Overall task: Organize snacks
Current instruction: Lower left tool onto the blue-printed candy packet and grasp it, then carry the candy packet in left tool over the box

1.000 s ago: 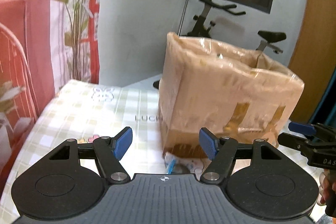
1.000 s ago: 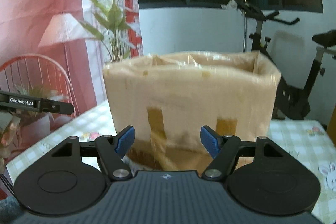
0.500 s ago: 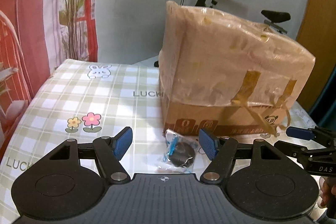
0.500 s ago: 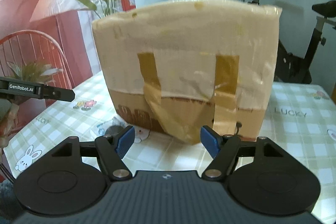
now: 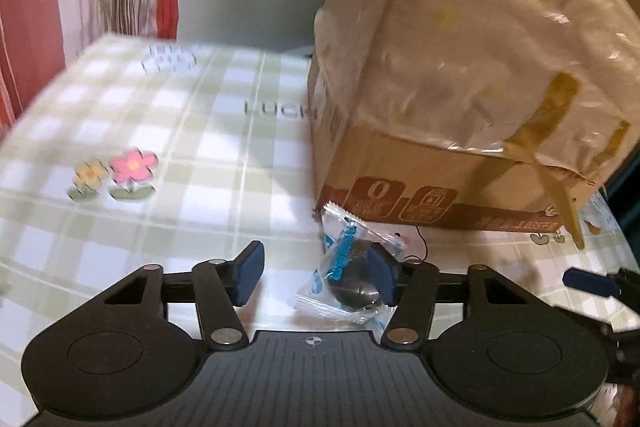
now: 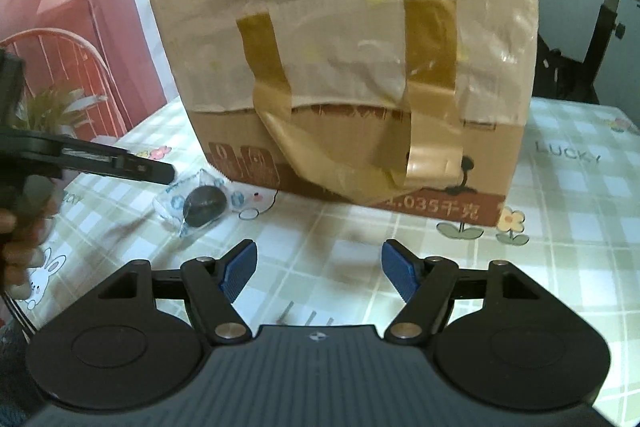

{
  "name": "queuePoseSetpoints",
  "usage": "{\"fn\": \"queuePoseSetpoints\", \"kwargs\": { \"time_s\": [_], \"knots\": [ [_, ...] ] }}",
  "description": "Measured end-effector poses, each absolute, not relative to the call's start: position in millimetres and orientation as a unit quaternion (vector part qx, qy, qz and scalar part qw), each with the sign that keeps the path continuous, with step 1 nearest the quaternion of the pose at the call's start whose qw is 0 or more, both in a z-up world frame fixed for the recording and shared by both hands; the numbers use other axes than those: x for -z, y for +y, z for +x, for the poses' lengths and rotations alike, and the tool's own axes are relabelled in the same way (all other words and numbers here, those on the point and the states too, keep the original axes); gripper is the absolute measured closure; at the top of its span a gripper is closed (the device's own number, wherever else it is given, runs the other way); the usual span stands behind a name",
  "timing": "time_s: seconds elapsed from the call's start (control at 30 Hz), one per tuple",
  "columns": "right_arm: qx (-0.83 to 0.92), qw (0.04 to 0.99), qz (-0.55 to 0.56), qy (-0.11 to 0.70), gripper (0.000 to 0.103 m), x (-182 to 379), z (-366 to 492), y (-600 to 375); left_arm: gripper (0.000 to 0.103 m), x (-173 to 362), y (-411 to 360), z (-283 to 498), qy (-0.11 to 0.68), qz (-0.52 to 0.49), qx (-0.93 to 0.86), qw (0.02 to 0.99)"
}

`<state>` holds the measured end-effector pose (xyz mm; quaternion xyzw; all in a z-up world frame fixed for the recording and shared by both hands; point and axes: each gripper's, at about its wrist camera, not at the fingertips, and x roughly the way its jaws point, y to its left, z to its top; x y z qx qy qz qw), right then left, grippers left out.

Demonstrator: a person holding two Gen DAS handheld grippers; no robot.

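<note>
A clear snack packet [image 5: 348, 279] with blue print and a dark round piece inside lies on the checked tablecloth [image 5: 160, 147], just in front of a tall cardboard box [image 5: 460, 67]. My left gripper [image 5: 316, 267] hangs low over the table with its jaws closing. The packet sits between them against the right pad [image 5: 384, 275], and the left pad [image 5: 248, 275] stands apart from it. In the right wrist view the packet [image 6: 204, 205] lies left of the box [image 6: 352, 67], under the left gripper's black finger [image 6: 132, 167]. My right gripper [image 6: 319, 259] is open over bare cloth.
Clear film and brown tape strips [image 6: 430, 39] wrap the box. An exercise bike [image 6: 600, 27] stands behind the table on the right, a red chair [image 6: 60, 67] and a plant on the left. A person's hand [image 6: 16, 247] grips the left handle.
Both grippers have come down toward the table and tilted downward. The packet, first half hidden at the box's foot, now lies between the left jaws, which have narrowed. The right jaws kept their width.
</note>
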<state>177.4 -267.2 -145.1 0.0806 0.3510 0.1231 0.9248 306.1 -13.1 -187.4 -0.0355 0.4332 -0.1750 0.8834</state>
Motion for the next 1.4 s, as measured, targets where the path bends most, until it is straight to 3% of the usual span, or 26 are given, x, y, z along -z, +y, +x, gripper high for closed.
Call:
{"fn": "queuePoseSetpoints", "kwargs": {
  "time_s": [0.03, 0.1, 0.2, 0.77, 0.93, 1.4],
  "knots": [
    [-0.125, 0.924, 0.081, 0.353, 0.031, 146.0, 177.9, -267.0, 0.048, 189.9, -14.3, 307.6, 0.434, -0.047, 0.183, 0.881],
    [-0.127, 0.923, 0.08, 0.355, 0.031, 147.1, 178.0, -266.3, 0.063, 191.2, -21.7, 308.2, 0.437, -0.053, 0.203, 0.874],
    [-0.131, 0.92, 0.08, 0.36, 0.031, 149.3, 177.6, -265.7, 0.067, 190.0, -37.7, 303.0, 0.436, -0.033, 0.228, 0.87],
    [-0.187, 0.894, 0.057, 0.403, 0.032, 170.7, 179.3, -241.5, 0.068, 198.0, -102.0, 246.6, 0.465, -0.059, 0.316, 0.825],
    [-0.202, 0.893, 0.057, 0.398, 0.049, 169.2, 178.2, -240.0, 0.069, 192.5, -94.3, 236.8, 0.458, -0.065, 0.304, 0.833],
    [-0.238, 0.934, -0.009, 0.267, 0.053, 90.5, 161.1, -231.2, 0.069, 73.0, -68.1, 212.6, 0.318, -0.07, 0.316, 0.891]
  ]
}}
